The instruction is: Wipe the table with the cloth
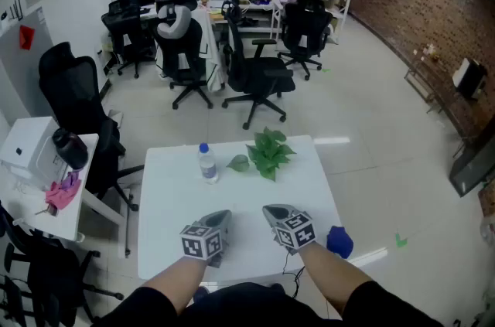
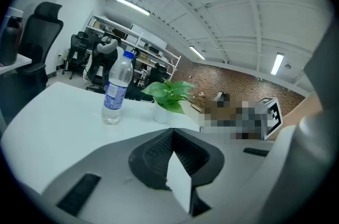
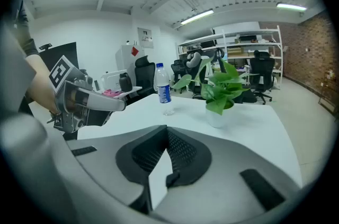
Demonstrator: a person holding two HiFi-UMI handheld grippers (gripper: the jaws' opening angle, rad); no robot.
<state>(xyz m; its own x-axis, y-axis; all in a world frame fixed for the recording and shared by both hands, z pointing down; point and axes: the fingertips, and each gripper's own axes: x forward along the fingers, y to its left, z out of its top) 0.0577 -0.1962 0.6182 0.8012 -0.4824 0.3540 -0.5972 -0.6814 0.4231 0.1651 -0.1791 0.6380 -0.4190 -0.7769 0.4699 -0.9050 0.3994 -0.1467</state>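
Observation:
A blue cloth (image 1: 339, 242) lies bunched at the white table's (image 1: 174, 198) front right edge, just right of my right forearm. Neither gripper touches it. My left gripper (image 1: 223, 216) and right gripper (image 1: 271, 211) hover side by side over the table's near part, tips pointing away from me. In the left gripper view the left gripper (image 2: 172, 133) has its black pads meeting, with nothing between them. The right gripper (image 3: 167, 130) is likewise shut and empty in its own view. The cloth shows in neither gripper view.
A water bottle (image 1: 207, 162) and a small potted plant (image 1: 267, 151) stand at the table's far side. To the left, a side table (image 1: 46, 221) carries a white box, a black flask and a pink cloth (image 1: 63, 192). Office chairs stand beyond.

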